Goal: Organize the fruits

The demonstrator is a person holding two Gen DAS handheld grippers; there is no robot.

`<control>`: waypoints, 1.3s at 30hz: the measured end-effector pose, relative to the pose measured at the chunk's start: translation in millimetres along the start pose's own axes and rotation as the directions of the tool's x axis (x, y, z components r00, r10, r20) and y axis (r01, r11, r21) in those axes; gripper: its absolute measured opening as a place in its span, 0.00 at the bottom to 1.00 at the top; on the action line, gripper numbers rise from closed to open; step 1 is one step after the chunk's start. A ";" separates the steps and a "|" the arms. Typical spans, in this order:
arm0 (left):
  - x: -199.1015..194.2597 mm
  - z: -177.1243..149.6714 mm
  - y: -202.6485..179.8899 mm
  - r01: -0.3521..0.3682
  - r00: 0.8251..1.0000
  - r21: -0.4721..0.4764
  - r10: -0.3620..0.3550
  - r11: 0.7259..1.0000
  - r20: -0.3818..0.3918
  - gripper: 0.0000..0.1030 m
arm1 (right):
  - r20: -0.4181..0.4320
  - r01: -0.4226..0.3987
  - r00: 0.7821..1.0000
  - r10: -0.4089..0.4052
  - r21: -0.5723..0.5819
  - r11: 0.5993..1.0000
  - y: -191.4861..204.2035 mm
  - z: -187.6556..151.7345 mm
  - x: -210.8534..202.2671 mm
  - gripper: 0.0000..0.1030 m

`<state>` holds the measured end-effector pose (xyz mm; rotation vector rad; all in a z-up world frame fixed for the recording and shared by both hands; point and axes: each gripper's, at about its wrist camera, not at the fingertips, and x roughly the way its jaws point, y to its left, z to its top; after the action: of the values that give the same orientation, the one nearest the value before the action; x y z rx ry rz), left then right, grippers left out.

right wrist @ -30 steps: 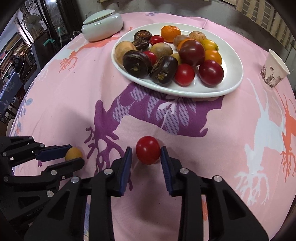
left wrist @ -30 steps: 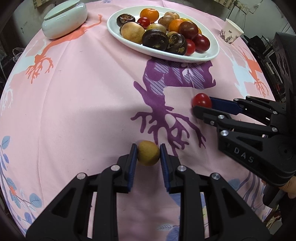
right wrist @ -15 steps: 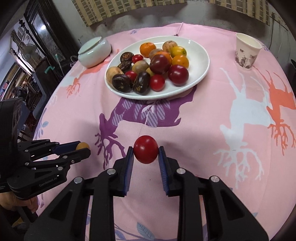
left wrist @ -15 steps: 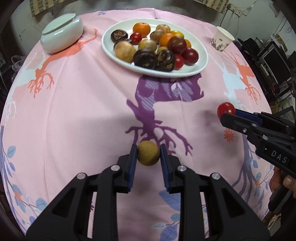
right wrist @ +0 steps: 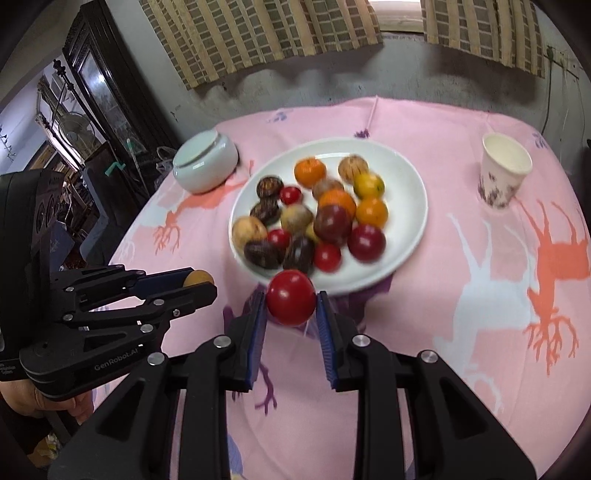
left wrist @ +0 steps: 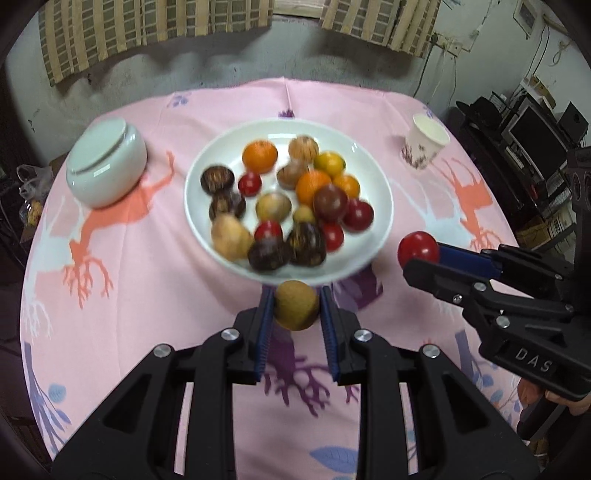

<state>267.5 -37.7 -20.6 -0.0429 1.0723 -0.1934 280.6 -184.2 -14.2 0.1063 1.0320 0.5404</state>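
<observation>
- Left claw [left wrist: 296, 309] grips small round tan-brown fruit [left wrist: 296, 305] at its widest girth: light, firm.
- Right claw [right wrist: 290, 309] clamps glossy red tomato [right wrist: 291, 297]: slippery, bruisable; near white oval plate [right wrist: 410, 206] front rim.

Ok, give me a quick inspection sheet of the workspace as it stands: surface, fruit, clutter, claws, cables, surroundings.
Surface: round table under a pink cloth with deer prints.
Job's things: white plate piled with mixed fruit; brown fruit and red fruit held above the cloth near the plate's front rim.
Clutter: lidded white bowl left of the plate, paper cup to its right.
Claws: left claw shut on the brown fruit; right claw shut on the red fruit.
Cables: wires on the wall behind the table.
Surroundings: checked curtains, dark cabinet, electronics rack.
</observation>
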 end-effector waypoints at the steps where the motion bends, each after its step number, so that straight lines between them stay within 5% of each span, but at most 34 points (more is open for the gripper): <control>1: 1.5 5.9 2.8 -0.001 1.000 -0.005 0.001 1.000 0.006 0.24 | 0.008 -0.002 1.000 0.002 0.002 1.000 -0.8 7.3 2.4 0.27; 13: 56.6 53.7 29.6 -0.056 0.998 -0.047 0.054 0.997 -0.031 0.24 | -0.013 0.002 1.000 -0.002 0.052 0.999 -16.8 62.4 66.8 0.27; 16: 64.9 52.7 28.6 -0.072 0.996 -0.039 0.070 0.997 -0.051 0.38 | -0.025 0.013 1.000 -0.011 0.076 0.997 -21.7 61.5 74.2 0.28; 18: 65.4 50.6 27.4 -0.101 0.994 -0.031 0.100 0.994 -0.042 0.56 | -0.022 0.011 1.000 -0.009 0.074 0.997 -22.5 57.6 72.9 0.29; 27: 52.3 39.4 27.7 -0.121 0.991 -0.060 0.118 0.991 -0.059 0.72 | -0.018 0.015 1.000 -0.014 0.093 0.996 -22.8 43.6 55.9 0.36; 29: 47.1 34.6 27.4 -0.131 0.990 -0.061 0.127 0.989 -0.067 0.76 | -0.005 0.031 1.000 -0.031 0.098 0.995 -21.6 35.4 44.7 0.59; 39: -0.9 -13.6 22.1 -0.135 0.990 -0.102 0.129 0.986 -0.062 0.89 | -0.009 0.070 0.998 -0.069 0.107 0.992 -14.0 -22.3 -9.7 0.61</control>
<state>258.2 -15.0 -29.2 -0.0614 1.1361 -0.0177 263.4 -204.6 -22.8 0.1629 1.0659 0.4223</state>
